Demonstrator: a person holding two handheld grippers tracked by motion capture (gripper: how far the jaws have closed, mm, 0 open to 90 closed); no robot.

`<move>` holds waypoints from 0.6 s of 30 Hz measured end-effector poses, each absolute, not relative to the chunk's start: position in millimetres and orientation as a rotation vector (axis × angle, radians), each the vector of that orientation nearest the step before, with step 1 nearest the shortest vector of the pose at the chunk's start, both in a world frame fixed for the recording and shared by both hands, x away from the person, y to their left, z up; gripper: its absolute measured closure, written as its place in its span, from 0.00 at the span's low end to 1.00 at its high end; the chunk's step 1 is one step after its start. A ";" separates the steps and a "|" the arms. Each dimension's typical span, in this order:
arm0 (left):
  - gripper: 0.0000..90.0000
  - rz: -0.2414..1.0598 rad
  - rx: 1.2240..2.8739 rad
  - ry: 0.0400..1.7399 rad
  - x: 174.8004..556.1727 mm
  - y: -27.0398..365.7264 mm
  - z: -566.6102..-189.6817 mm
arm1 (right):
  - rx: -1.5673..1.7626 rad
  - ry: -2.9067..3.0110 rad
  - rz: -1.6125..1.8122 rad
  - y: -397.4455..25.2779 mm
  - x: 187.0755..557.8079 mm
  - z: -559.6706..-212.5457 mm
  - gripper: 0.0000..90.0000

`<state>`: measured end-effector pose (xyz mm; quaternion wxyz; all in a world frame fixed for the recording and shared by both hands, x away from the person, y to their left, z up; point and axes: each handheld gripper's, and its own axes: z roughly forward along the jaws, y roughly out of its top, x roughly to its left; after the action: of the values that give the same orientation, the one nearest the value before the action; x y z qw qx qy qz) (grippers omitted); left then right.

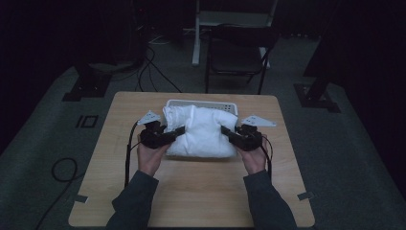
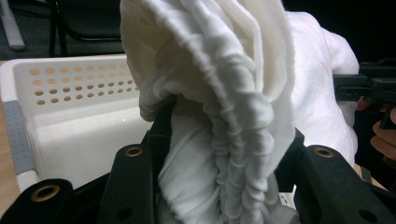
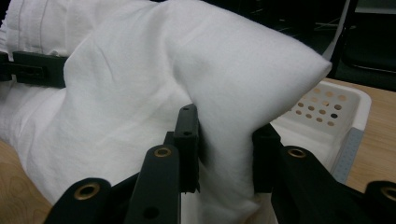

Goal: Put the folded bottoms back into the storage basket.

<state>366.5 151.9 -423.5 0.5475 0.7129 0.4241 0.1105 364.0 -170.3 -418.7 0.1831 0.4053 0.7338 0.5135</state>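
A white pillow in a white case (image 1: 201, 132) hangs between my two grippers over the near edge of a white perforated basket (image 1: 201, 102). My left gripper (image 1: 178, 131) is shut on the bunched open end of the pillow (image 2: 229, 140), its jaws squeezing gathered folds. My right gripper (image 1: 226, 132) is shut on the pillow's other end (image 3: 224, 140), pinching a corner of smooth cloth. In the left gripper view the basket (image 2: 70, 93) lies behind the cloth. The basket's wall (image 3: 327, 109) is at the right in the right gripper view.
The wooden table (image 1: 191, 191) has open surface in front of the pillow. A dark folding chair (image 1: 237, 52) stands beyond the table's far edge. Cables (image 1: 62, 167) lie on the floor at the left.
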 end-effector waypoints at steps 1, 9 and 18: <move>0.61 0.263 1.690 1.005 367.0 151.9 -423.3 | 1.145 2.067 1.451 -170.2 364.9 -418.4 0.79; 0.61 0.259 1.683 1.009 373.2 151.3 -422.9 | 1.155 2.060 1.451 -170.4 370.3 -415.8 0.79; 0.61 0.264 1.682 1.013 381.1 151.3 -422.4 | 1.164 2.051 1.454 -169.7 378.2 -414.9 0.79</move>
<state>381.1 151.3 -422.4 0.5482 0.7100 0.4278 0.1113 378.2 -169.7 -414.9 0.1846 0.4130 0.7275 0.5158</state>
